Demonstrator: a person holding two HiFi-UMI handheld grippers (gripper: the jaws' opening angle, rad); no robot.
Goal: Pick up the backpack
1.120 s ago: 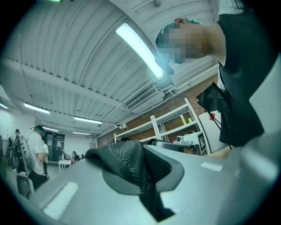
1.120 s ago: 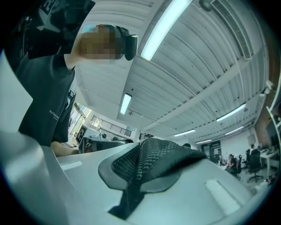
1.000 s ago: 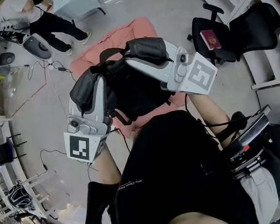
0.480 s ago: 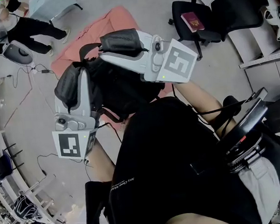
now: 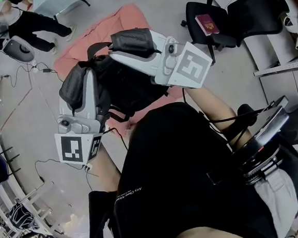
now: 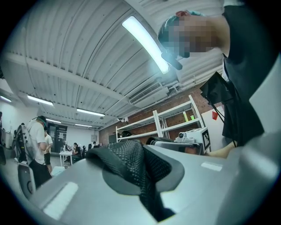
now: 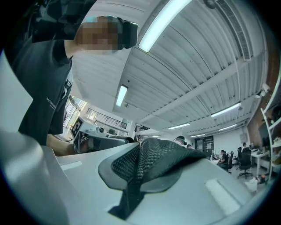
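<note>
Above the pink cloth (image 5: 111, 27) on the floor, the black backpack (image 5: 131, 89) hangs lifted before the person. The left gripper (image 5: 75, 89) is clenched on one mesh strap (image 6: 131, 163). The right gripper (image 5: 130, 43) is clenched on a second mesh strap (image 7: 147, 165).

One backpack (image 5: 128, 89). Two grippers, counting them off: the left gripper (image 5: 81, 85) and the right gripper (image 5: 127, 42). One pink cloth (image 5: 105, 29). Two black chairs, a near chair (image 5: 225, 35) and a far chair (image 5: 259, 13). One red book (image 5: 206, 24). Two people that I can count from above: the wearer (image 5: 185, 180) and one bystander (image 5: 39, 23).
</note>
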